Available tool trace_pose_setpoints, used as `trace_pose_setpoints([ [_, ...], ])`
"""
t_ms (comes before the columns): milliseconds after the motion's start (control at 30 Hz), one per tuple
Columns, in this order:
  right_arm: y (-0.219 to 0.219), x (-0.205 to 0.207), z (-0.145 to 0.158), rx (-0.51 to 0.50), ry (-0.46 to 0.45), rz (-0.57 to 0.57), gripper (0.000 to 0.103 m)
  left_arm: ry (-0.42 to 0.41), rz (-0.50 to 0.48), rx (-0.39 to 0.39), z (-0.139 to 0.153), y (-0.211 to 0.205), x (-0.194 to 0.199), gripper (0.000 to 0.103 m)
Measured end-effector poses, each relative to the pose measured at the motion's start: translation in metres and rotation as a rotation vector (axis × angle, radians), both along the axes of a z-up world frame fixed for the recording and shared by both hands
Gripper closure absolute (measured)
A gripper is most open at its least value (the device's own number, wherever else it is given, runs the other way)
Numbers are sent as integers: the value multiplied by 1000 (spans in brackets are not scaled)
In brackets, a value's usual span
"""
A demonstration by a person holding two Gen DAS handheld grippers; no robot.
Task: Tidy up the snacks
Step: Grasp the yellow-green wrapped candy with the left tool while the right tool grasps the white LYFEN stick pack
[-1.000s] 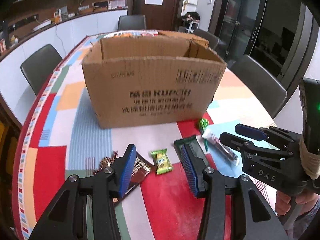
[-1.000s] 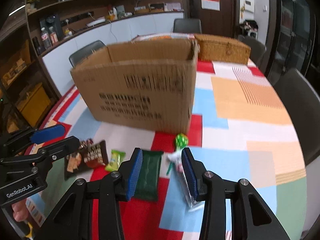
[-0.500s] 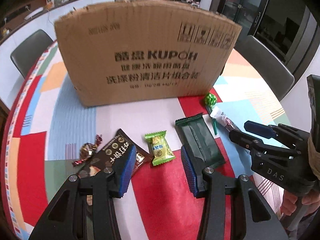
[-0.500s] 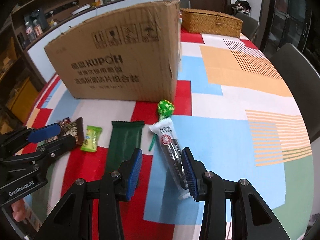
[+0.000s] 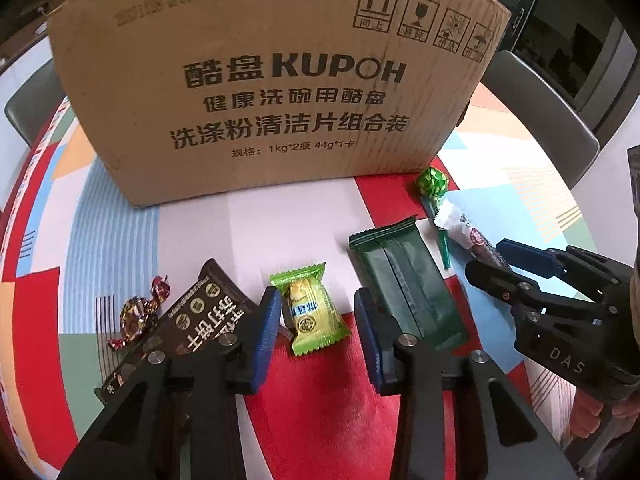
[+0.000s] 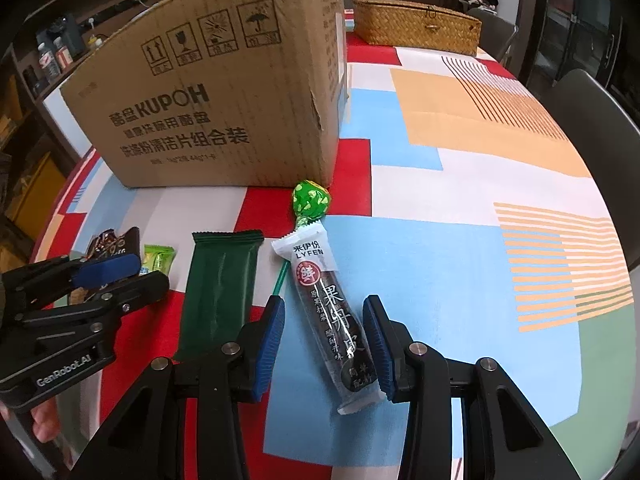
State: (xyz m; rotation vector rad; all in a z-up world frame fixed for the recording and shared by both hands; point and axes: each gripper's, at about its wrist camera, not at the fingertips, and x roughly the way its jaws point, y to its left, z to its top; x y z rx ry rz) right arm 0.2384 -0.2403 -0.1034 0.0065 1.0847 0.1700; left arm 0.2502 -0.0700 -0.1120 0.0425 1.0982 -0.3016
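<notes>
A big cardboard box [image 5: 280, 80] stands on the table, with snacks lying in front of it. My left gripper [image 5: 316, 316] is open, low over a small yellow-green candy [image 5: 310, 308] that lies between its fingers. A brown chocolate packet [image 5: 188, 328] and a foil candy [image 5: 138, 314] lie to its left, a dark green bar [image 5: 404, 280] to its right. My right gripper [image 6: 324, 332] is open around a long dark fruit-strip packet [image 6: 336, 312]. A green lollipop [image 6: 310, 202] lies just beyond, near the box's corner [image 6: 320, 152].
The table has a colourful patchwork cloth [image 6: 460, 240]. A wicker basket [image 6: 416, 26] stands at the far side behind the box. Dark chairs [image 5: 536, 120] stand around the table. Shelves and a counter [image 6: 52, 52] line the wall on the left.
Both grippers have moved down and forward toward the snacks. The left now straddles the yellow-green candy, the right straddles the long fruit-strip packet. Both stay open.
</notes>
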Motion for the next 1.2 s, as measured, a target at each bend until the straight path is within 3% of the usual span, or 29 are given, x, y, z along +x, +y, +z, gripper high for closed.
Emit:
trace_pose_setpoints([
  [233,-3,6,-6,19,13,-5,61,6,-4,14,-7,-6,9,68],
  [333,-3,8,-6,21,10,-4,62,11,-1,9,-7,-6,11,79],
  [533,2,7,-6,-20,-6,11,81,9,-4,12,-8,-10,11,83],
  [633,4,6,-6,-23,-10,21,83,7,-4,7,-6,-9,9,83],
  [1200,14,-9,32,20,-98,53,84,-110,0,-59,50,8,-24,83],
])
